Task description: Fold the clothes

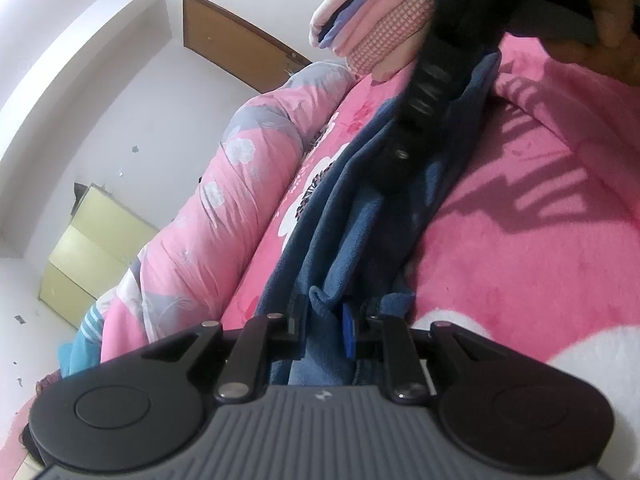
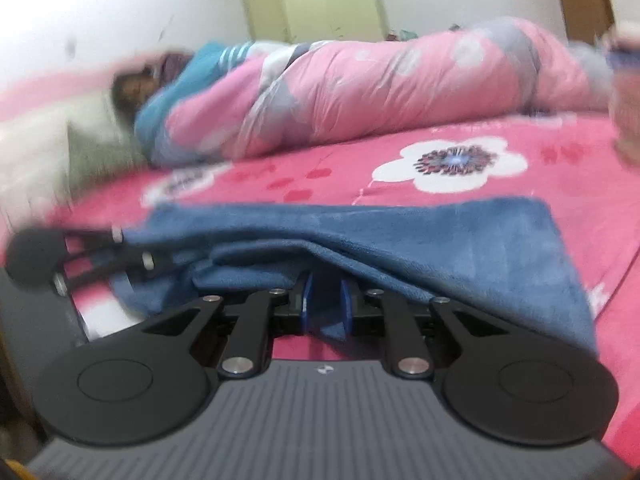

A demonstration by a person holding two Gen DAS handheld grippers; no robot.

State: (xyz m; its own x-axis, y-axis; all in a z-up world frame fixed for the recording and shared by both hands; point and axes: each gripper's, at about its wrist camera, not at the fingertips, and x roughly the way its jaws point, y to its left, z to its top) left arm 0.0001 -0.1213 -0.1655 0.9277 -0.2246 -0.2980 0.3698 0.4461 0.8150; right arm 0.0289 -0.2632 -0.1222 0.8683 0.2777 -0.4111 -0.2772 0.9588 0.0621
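Blue fleece garment (image 2: 400, 236) lies pinched between right gripper (image 2: 325, 304) pads on bedspread (image 2: 520, 208).

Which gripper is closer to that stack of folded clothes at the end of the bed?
The right gripper: in the left wrist view it reaches up beside the stack, pinching the blue cloth. The left gripper holds the cloth's other end, farther from the stack.

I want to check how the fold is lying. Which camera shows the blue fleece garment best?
The right wrist view: the blue fleece garment spreads across the pink bedspread, folded edge visible, though blurred. The left wrist view shows it only as a bunched strip, partly hidden by the other claw.
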